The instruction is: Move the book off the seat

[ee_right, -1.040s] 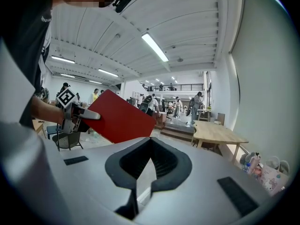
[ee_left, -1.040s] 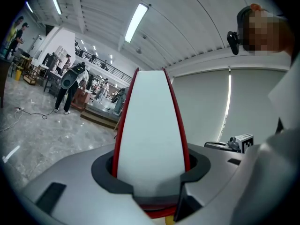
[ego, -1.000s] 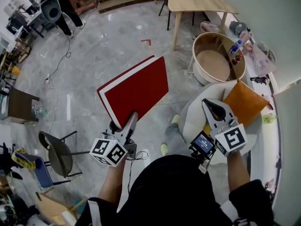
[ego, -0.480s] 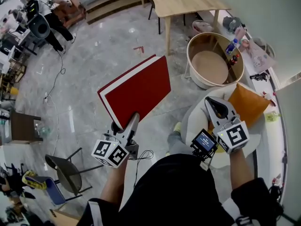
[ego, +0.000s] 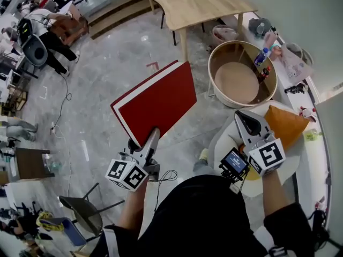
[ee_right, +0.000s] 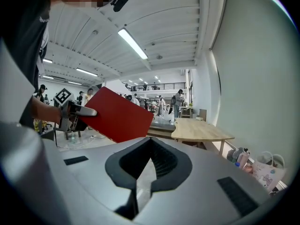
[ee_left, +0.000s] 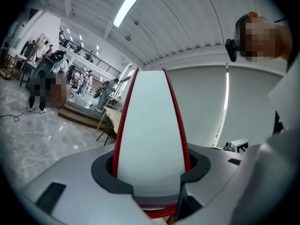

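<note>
1. Here's the red book (ego: pixel 158 103), up in the air over the grey marble floor (ego: pixel 107 74). It is off the seat, tilted, with its cover facing up and its white page edges along the upper left side.
2. The left hand-held gripper (ego: pixel 153 135) has it by the near corner. Seen from the left gripper view, the jaws are clamped on the red covers, one on each side, with the pale page block running straight out between them.
3. The book juts forward and away from the person, up toward the wooden table (ego: pixel 198 1) at the top of the head view.
4. Over on the right, the right hand-held gripper (ego: pixel 241 116) has its jaws pressed together with nothing between them. It hangs over the white seat (ego: pixel 225 138).
5. An orange cushion (ego: pixel 286 126) lies on that seat, just beside the right hand-held gripper.
6. Beyond the seat stands a round wooden tub (ego: pixel 242 71), between the seat and the wooden table, with small bottles at its far rim.
7. From the right gripper view, the red book shows off to the left, pinched at its corner, well apart from the right jaws.
</note>
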{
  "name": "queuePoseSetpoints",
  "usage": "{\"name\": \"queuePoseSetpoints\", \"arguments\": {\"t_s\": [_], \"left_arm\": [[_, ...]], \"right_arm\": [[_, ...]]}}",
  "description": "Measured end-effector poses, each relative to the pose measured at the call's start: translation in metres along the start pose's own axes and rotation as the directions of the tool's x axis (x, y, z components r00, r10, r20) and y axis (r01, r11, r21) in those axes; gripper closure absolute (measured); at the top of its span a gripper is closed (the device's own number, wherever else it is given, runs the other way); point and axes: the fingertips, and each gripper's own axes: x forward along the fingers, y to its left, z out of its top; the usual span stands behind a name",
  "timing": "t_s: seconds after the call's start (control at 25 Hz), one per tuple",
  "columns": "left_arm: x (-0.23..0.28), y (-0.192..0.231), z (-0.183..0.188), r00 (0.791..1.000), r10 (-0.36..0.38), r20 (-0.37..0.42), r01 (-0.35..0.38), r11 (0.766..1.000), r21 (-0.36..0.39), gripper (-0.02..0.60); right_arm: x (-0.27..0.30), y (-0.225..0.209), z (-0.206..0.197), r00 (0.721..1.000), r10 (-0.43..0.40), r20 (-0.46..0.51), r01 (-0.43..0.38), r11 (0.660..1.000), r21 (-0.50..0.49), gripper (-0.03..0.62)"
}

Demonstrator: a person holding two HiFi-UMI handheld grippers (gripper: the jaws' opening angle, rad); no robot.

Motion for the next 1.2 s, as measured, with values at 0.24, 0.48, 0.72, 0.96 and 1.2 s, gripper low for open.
{"name": "queuePoseSetpoints", "arguments": {"t_s": [0.24,0.48,0.72,0.96,1.2], "left_arm": [[0.048,0.002,0.005,0.999,-0.032,-0.015,0.032,0.999,0.007,0.333],[0.068,0.003,0.008,0.998,-0.054,-0.038,0.054,0.998,0.009,0.333],[0.091,0.007,0.012,0.993,-0.095,-0.066,0.096,0.995,0.019,0.333],[0.136,0.017,0.022,0.984,-0.151,-0.093,0.152,0.988,0.005,0.333],[0.19,0.03,0.028,0.964,-0.228,-0.135,0.231,0.973,0.003,0.333]], "right_arm": [[0.018,-0.034,-0.009,1.0,-0.03,-0.003,0.03,0.999,0.024,0.585],[0.024,-0.047,-0.007,0.998,-0.055,0.003,0.055,0.998,0.038,0.585],[0.029,-0.059,0.002,0.995,-0.096,0.013,0.095,0.994,0.057,0.585],[0.051,-0.077,0.005,0.99,-0.142,-0.008,0.142,0.987,0.069,0.585],[0.076,-0.105,0.009,0.978,-0.204,-0.039,0.207,0.974,0.087,0.585]]}}
